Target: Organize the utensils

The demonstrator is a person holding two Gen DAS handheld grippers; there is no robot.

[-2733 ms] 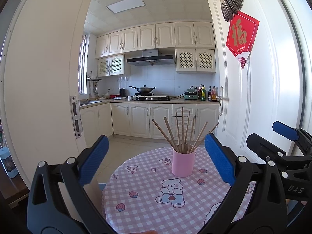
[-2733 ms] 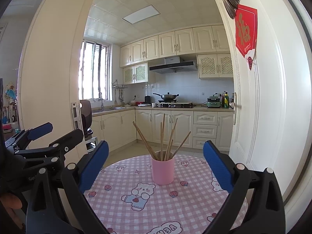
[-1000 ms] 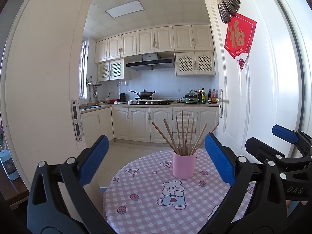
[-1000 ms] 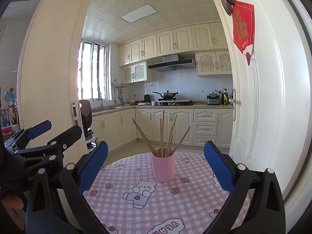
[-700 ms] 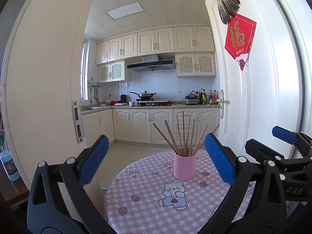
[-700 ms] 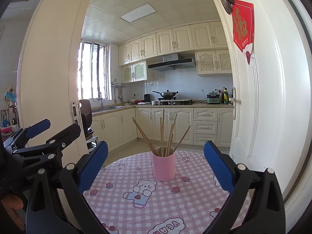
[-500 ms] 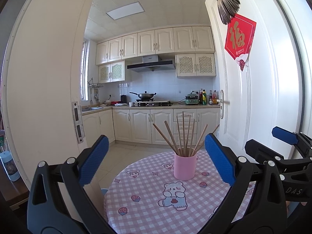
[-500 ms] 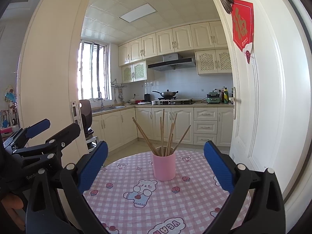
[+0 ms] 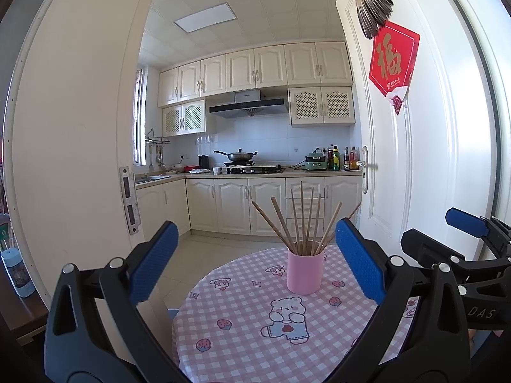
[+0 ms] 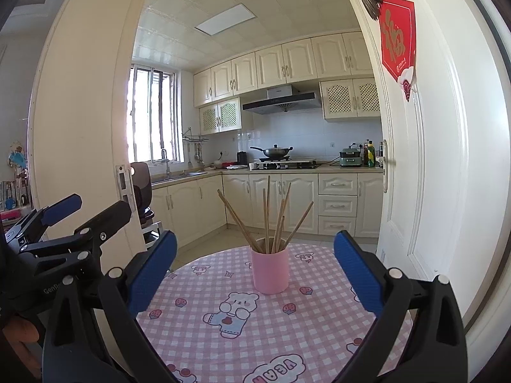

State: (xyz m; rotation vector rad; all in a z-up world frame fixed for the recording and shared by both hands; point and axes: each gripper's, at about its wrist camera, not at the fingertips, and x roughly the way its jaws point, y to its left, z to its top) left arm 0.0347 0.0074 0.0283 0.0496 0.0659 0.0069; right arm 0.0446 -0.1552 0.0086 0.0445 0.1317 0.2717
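Observation:
A pink cup stands upright on a round table with a pink checked cloth. Several wooden chopsticks stand fanned out in it. The cup and chopsticks also show in the right wrist view. My left gripper is open and empty, held back from the cup. My right gripper is open and empty, also short of the cup. Each gripper shows at the edge of the other's view, the right one and the left one.
A white door with a red hanging stands open at the right, close to the table. A white door frame is at the left. Beyond lies a kitchen with cream cabinets and a stove with a wok.
Both views have shifted only slightly; the cup sits a touch further off in the frame. Both grippers stay open and empty.

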